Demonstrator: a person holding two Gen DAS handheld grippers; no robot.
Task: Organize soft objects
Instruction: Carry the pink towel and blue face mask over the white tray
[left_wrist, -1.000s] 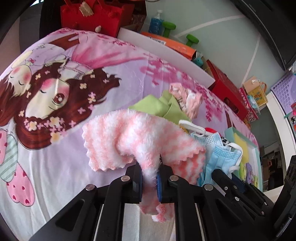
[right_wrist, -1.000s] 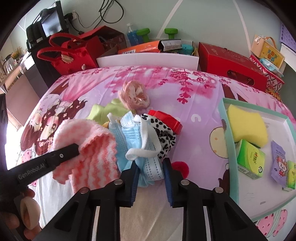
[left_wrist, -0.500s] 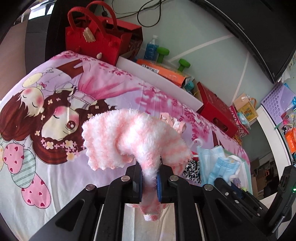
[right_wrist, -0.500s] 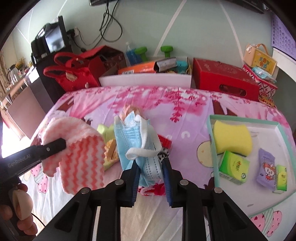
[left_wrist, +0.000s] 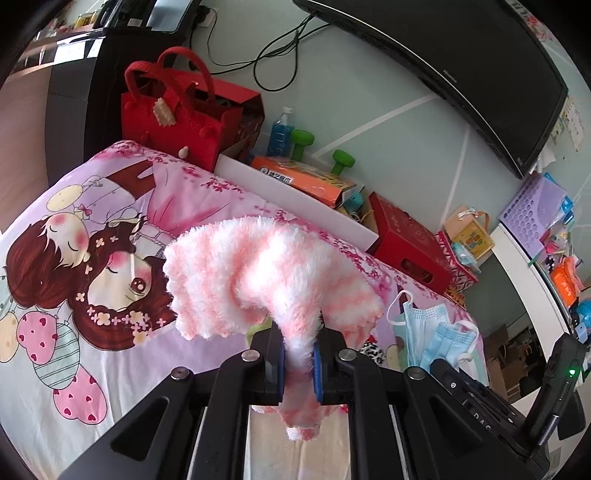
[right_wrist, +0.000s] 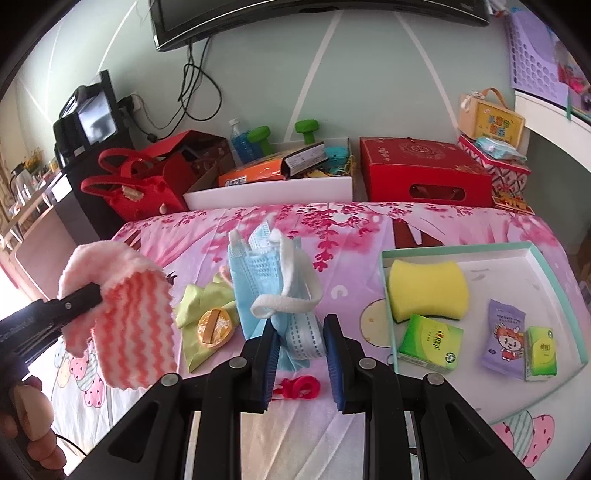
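Left gripper (left_wrist: 298, 363) pinches pink striped cloth (left_wrist: 266, 273) at frame centre, right gripper (right_wrist: 301, 354) clamps blue masks (right_wrist: 273, 291) mid-frame, both airborne; thin bunched grips may slip, missing tray (right_wrist: 546, 269) at right.

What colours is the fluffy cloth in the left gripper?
Pink and white wavy stripes on the fluffy cloth, clearest in the right wrist view.
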